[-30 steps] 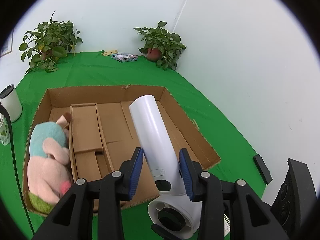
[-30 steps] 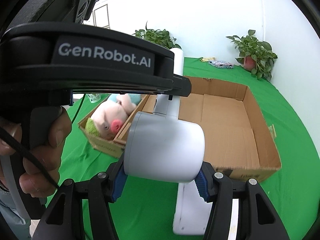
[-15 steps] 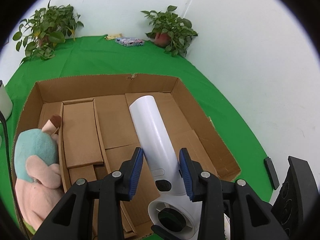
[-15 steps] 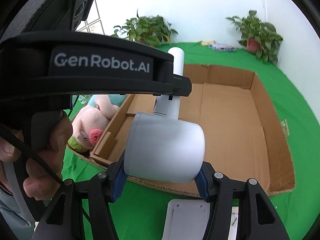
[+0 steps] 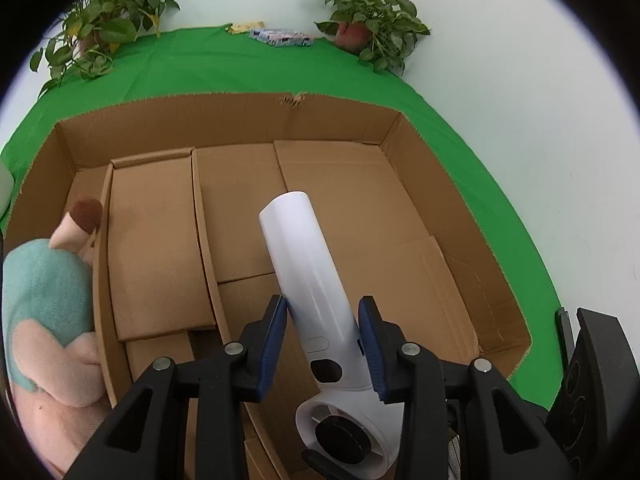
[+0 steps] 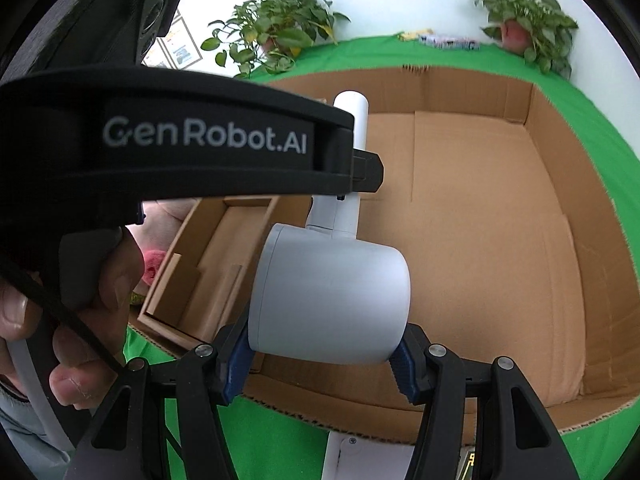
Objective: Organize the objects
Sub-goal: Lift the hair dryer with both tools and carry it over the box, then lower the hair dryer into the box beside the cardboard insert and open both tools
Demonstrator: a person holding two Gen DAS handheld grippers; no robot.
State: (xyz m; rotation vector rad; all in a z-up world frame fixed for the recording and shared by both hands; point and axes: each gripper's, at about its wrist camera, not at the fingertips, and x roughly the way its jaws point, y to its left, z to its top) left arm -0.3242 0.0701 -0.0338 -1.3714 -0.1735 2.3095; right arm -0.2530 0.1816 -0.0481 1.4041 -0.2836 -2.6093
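Hair dryer [image 5: 316,280], white, is held by both grippers at once above the open cardboard box [image 5: 460,240]. The left gripper [image 5: 322,344] pinches its handle between the blue pads, just above the small switch and dark button, and the handle's rounded end points away over the middle of the box floor. The right gripper [image 6: 324,356] clamps the wide barrel of the same dryer [image 6: 332,300], with the pads pressed on either side of its lower edge. In the right wrist view the handle rises away from the barrel and passes behind the black body of the left gripper, which carries white lettering. A hand [image 6: 68,308] is wrapped around that gripper's grip at the left of the same view, with a black cable [image 6: 60,312] running across the fingers.

The box sits on a green cloth [image 5: 200,64]. Its right part is bare cardboard floor; its left part holds a smaller cardboard insert [image 5: 156,240] with raised edges. A plush toy [image 5: 44,304] in pink and teal lies in the narrow space between that insert and the box's left wall, with a brown-tipped limb sticking up. Two potted plants [image 5: 368,8] stand at the far edge of the cloth against the white wall, and a small colourful packet [image 5: 280,37] lies between them. A flat white object [image 6: 360,460] lies on the cloth below the right gripper, outside the near wall of the box.
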